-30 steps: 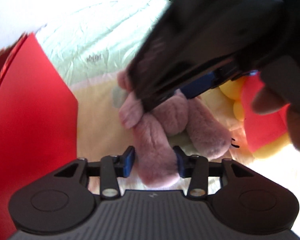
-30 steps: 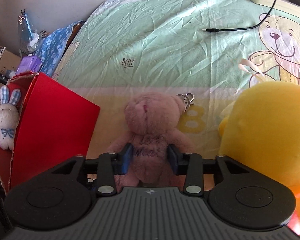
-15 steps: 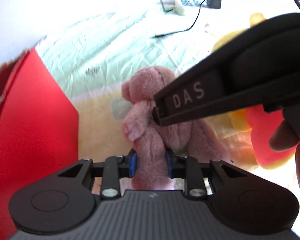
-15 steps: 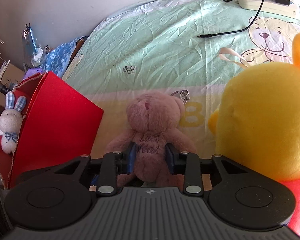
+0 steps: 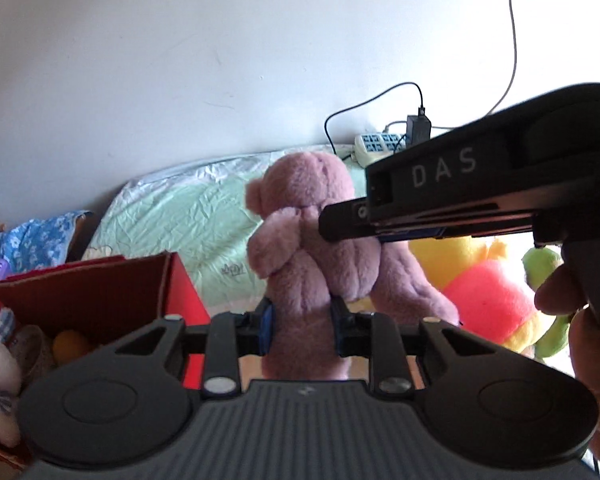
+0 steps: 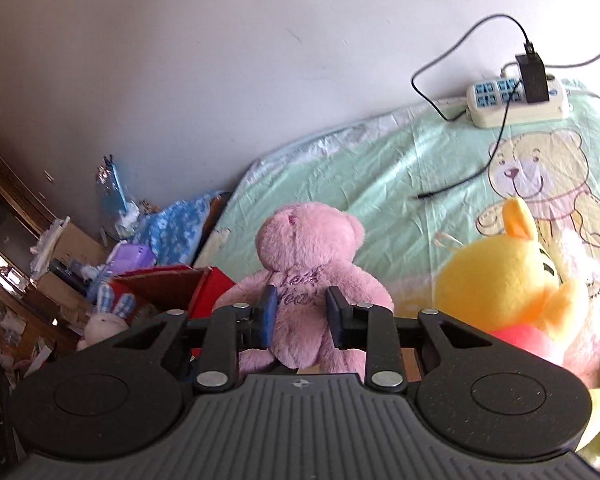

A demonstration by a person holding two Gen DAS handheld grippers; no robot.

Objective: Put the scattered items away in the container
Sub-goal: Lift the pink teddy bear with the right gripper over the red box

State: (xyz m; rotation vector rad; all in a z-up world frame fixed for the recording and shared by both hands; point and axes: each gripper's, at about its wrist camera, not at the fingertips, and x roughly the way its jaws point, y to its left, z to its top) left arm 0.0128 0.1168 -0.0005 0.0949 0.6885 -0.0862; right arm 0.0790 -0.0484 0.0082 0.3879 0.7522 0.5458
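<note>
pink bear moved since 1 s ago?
Yes. The pink bear, clamped by both grippers, has risen off the sheet; its head now overlaps the wall in the left wrist view.

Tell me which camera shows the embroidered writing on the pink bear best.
The right wrist view: the pink bear faces it, its chest writing showing between the right claw fingers. The left wrist view shows only its back and side, partly hidden.

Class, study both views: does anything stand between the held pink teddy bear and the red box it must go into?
Nothing visible does. The pink teddy bear, clamped by both grippers, is just right of the open red box, with no object between them.
</note>
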